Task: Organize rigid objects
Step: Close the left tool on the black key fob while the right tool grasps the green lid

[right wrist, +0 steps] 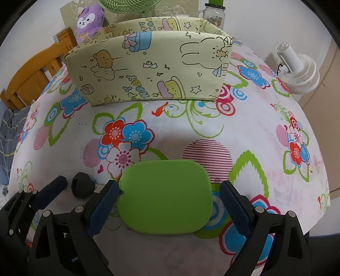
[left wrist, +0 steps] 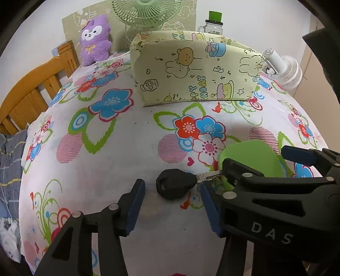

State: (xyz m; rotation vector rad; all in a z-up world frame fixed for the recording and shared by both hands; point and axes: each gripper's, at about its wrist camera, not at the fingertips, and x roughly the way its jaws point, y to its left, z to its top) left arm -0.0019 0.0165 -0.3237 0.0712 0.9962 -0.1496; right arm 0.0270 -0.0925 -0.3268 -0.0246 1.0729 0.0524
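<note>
The left gripper (left wrist: pixel 173 209) straddles the black head of a key (left wrist: pixel 175 186), pads (left wrist: pixel 136 210) not touching it. The right gripper (right wrist: pixel 167 203) stands wide around a green oval case (right wrist: pixel 165 196) on the floral tablecloth (left wrist: pixel 119 152); a printed fabric bin (right wrist: pixel 148 72) sits well beyond.

On the right gripper (left wrist: pixel 252 167), as your left wrist camera sees it, you can read the raised letters "DAS" on the black frame. On the fabric box (left wrist: pixel 195 70) the print carries "PPY" and what looks like "HOLIDAY", turned sideways on the front wall; the first letters are cut off, so it is probably "HAPPY". The same print shows again on the box in your right wrist view. The jar (right wrist: pixel 213 18) behind the box bears a label, too small for you to read.
</note>
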